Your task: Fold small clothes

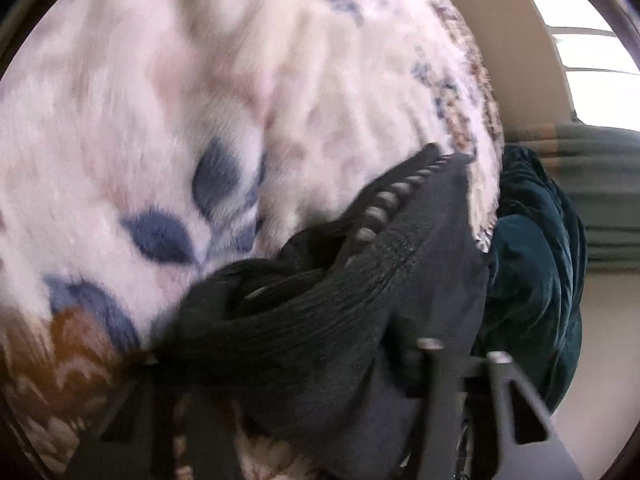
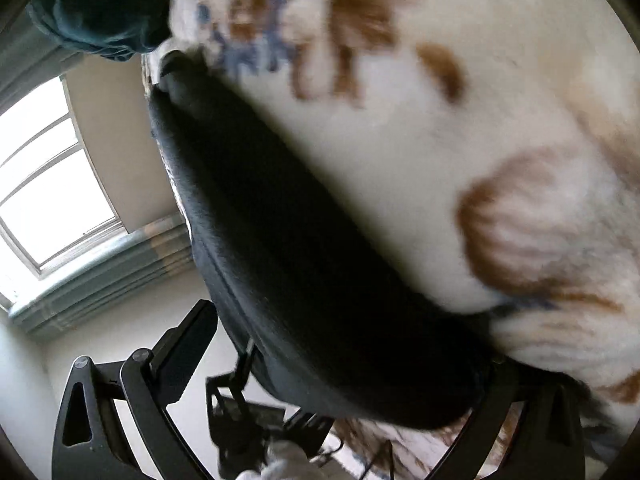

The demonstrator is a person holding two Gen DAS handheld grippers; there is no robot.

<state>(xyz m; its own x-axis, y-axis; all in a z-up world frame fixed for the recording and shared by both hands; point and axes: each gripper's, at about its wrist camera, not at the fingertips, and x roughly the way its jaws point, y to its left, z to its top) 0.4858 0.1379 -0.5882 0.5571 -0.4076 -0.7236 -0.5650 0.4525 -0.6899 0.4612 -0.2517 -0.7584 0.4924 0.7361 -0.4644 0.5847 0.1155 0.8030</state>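
Now left gripper (image 1: 316, 364) fingers clamp dark sock (image 1: 360, 280); right gripper (image 2: 320, 364) fingers spread astride it

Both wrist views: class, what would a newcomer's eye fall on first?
A dark ribbed knit garment fills the lower middle of the left view, bunched between the left gripper fingers. Under it spreads a fluffy white blanket with blue and brown leaf prints. A bright window glows at the right view's left edge.

Black hand-held gripper (image 2: 320, 360), silver screws
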